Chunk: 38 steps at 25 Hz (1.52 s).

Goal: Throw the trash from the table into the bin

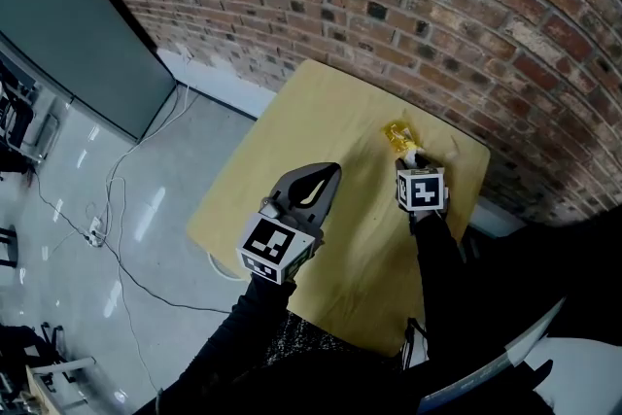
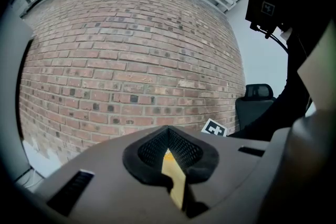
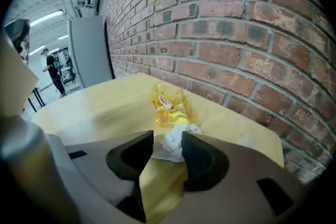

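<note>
Trash for this task lies at the far end of the yellow table [image 1: 321, 121], near the brick wall [image 1: 437, 5], as two pieces touching each other: a crumpled yellow wrapper [image 3: 169, 107] and, on its near side, a smaller wad of white tissue [image 3: 181, 131]. The bin appears in no view. The left gripper [image 1: 328, 178] hangs over the near middle of the table, well apart from the trash, its jaws together and holding nothing; only a sliver of tabletop shows through the slit below its pads. The right gripper [image 3: 167, 140] is tilted down at the trash with its jaws wide apart, the tissue sitting in the mouth between the two tips but not yet squeezed. The step in hand is judged to be the first pick. To do it well, the tips should be lowered until they nearly meet the tabletop so that both pads flank the bulk of the wad, then closed fully, since soft paper compresses and a shallow pinch may catch only a loose fold and let it fall. Pushing forward risks shoving the light wrapper toward the table edge; a straight descent is safer. The crinkled film is likely slippery and springy and is better taken in a separate grasp. A pale patch [image 3: 247, 140] nearer the wall is too faint to identify.
</note>
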Each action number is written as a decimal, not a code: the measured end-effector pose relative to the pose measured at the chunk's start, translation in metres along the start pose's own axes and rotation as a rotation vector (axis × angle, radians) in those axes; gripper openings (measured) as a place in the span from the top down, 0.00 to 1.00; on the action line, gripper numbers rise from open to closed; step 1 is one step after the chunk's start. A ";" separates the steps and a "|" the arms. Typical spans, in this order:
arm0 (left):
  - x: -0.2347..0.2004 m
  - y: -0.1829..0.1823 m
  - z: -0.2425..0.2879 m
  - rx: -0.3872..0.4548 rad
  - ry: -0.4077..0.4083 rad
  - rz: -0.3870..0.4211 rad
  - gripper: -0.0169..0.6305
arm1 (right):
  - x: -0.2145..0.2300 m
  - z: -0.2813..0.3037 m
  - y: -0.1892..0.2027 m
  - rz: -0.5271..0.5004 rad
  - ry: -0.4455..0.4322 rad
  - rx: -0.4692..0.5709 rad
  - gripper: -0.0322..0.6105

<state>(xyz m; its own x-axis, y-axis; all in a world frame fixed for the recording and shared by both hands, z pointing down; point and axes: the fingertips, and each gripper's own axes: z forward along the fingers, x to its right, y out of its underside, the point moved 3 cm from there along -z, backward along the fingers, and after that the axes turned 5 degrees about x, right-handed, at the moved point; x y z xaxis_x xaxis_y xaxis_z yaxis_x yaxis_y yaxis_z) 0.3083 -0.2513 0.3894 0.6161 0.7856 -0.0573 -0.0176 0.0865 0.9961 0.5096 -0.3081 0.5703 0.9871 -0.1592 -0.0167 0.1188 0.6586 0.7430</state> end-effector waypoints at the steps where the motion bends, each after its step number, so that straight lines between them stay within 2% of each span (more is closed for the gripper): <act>1: -0.001 -0.001 -0.001 0.001 -0.004 -0.001 0.96 | 0.000 0.000 0.002 -0.010 0.006 -0.003 0.68; 5: -0.003 -0.002 -0.007 0.004 -0.021 -0.004 0.96 | 0.000 -0.002 0.006 -0.030 0.013 -0.002 0.69; 6: -0.004 -0.002 -0.010 0.005 -0.026 -0.003 0.96 | 0.000 -0.002 0.006 -0.039 0.019 -0.005 0.71; 8: -0.006 -0.003 -0.016 0.007 -0.041 -0.006 0.96 | 0.001 -0.005 0.007 -0.057 0.036 -0.011 0.84; 12: -0.016 -0.006 -0.031 0.018 -0.097 -0.038 0.96 | -0.003 -0.012 0.008 -0.060 0.026 -0.024 0.87; 17: -0.021 -0.014 -0.049 0.039 -0.128 -0.027 0.96 | -0.012 -0.024 0.004 0.002 -0.011 0.008 0.88; 21: -0.024 -0.018 -0.066 0.053 -0.153 -0.026 0.96 | -0.026 -0.035 -0.003 0.014 -0.033 0.035 0.88; 38: -0.043 -0.036 -0.161 0.120 -0.264 -0.019 0.96 | -0.126 -0.073 -0.053 -0.082 -0.125 0.166 0.88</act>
<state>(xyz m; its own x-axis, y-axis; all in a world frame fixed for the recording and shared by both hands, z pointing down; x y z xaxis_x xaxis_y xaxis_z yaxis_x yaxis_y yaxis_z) 0.1558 -0.1893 0.3448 0.7992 0.5967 -0.0725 0.0795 0.0148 0.9967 0.3863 -0.2696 0.4840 0.9526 -0.3042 -0.0065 0.1690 0.5112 0.8426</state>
